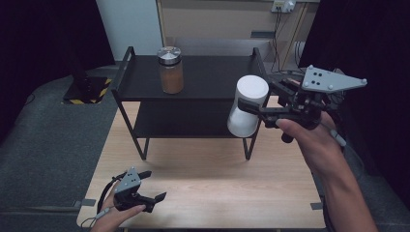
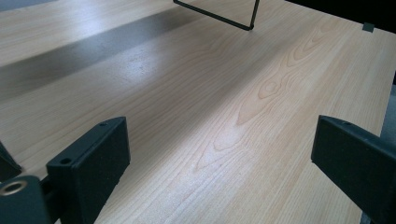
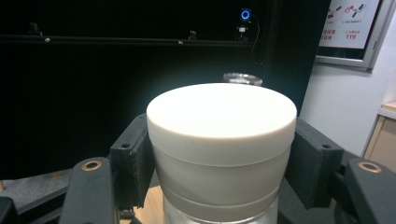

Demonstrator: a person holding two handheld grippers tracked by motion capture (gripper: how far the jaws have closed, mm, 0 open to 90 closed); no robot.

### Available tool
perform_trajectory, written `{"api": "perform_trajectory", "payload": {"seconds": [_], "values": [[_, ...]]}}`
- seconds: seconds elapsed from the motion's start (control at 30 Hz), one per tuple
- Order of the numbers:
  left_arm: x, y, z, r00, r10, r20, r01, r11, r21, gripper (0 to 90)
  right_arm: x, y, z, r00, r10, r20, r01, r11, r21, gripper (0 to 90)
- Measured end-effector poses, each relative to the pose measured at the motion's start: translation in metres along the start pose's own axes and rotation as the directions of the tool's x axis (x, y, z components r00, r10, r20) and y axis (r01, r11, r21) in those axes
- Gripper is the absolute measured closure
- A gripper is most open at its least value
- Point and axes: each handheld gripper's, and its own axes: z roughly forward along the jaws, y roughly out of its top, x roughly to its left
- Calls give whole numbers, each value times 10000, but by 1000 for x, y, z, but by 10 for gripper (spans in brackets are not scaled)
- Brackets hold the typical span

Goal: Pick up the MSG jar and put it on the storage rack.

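My right gripper [image 1: 250, 105] is shut on a white canister [image 1: 245, 123] with a white lid [image 1: 252, 88], holding it in the air at the right end of a black two-tier shelf [image 1: 212, 65]. In the right gripper view the canister [image 3: 222, 140] sits between both jaws, which press on its sides just below the lid. A glass jar of brown contents with a silver lid [image 1: 170, 70] stands on the shelf's top tier, left of centre. My left gripper [image 1: 153, 185] rests low near the table's front left corner. Its jaws stand wide open over bare wood [image 2: 219, 163].
The shelf stands on the far half of a light wooden table [image 1: 208, 183], and its lower tier is in shadow. Dark curtains hang on both sides. A black stand with yellow-striped tape [image 1: 87, 89] sits on the floor at the left.
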Motion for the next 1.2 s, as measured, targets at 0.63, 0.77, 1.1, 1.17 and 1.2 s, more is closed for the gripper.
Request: {"api": "perform_trajectory", "payload": {"seconds": [0.63,0.77,1.1,1.17,1.2], "values": [[1,-2,1,10000,-6,60,5,10000,87,31,-18,25,32,9994,-200,295,202,9998,-64,342],[1,-2,1,10000,-2,72,1,9999,109,32,-20,28,39,9989,-225,420,227,9997,-40,342],[2,-2,0,10000,-4,84,3,10000,89,31,-28,26,50,9975,-138,689,139,9999,-17,343],[3,-3,0,10000,-30,72,29,10000,70,32,-30,26,51,9971,-125,747,126,9999,-14,342],[3,-3,0,10000,-38,73,37,10000,73,32,-30,25,52,9969,-93,776,95,10000,-25,343]]}}
